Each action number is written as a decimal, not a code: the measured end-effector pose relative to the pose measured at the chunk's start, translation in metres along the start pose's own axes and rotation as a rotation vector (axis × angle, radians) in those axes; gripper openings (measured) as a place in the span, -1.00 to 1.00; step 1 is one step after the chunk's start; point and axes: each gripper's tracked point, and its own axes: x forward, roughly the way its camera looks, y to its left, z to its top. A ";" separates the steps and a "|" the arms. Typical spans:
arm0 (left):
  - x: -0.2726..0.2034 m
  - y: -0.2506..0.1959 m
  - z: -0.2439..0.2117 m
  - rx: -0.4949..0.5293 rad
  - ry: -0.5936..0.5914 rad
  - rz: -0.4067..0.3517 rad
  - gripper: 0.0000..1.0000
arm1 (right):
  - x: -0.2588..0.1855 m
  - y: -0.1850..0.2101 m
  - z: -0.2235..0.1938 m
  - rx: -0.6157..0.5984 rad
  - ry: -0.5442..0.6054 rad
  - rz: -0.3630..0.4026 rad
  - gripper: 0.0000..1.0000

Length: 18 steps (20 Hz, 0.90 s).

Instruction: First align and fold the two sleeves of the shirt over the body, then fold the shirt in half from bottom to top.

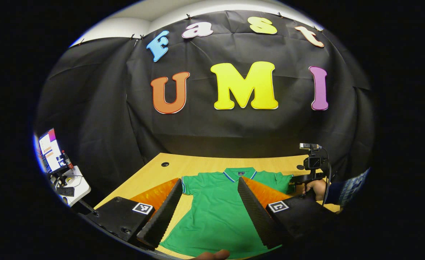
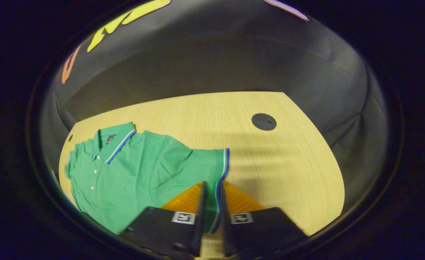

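Left gripper view: the green polo shirt point(image 1: 216, 206) lies flat and face up on the pale wood-grain table point(image 1: 198, 166), collar toward the booth wall, with no fold visible, and the left gripper point(image 1: 209, 202) hangs above the shirt's body with its ribbed fingers spread wide and holding nothing, while the other gripper point(image 1: 312, 168) sits by the shirt's far sleeve in a person's hand. Right gripper view: the right gripper point(image 2: 211, 206) has its fingers nearly together on the striped cuff of the shirt's sleeve point(image 2: 212, 162), a soft knit lying slightly rumpled, so I judge the first sleeve fold just starting, with the second sleeve and the bottom-to-top fold left.
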 end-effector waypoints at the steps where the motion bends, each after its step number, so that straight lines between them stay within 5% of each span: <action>1: 0.000 0.002 -0.002 0.006 0.004 -0.001 0.99 | 0.000 0.001 0.003 0.016 -0.005 0.001 -0.68; 3: -0.002 0.007 -0.006 0.015 0.020 0.000 0.99 | -0.003 0.002 0.004 0.016 -0.009 -0.006 -0.99; 10: -0.008 0.042 0.006 -0.004 -0.007 0.001 0.99 | -0.050 0.044 0.031 -0.045 -0.100 0.017 -1.00; 18: -0.015 0.105 0.004 -0.046 -0.031 0.037 0.99 | -0.071 0.157 0.028 -0.190 -0.116 0.078 -1.00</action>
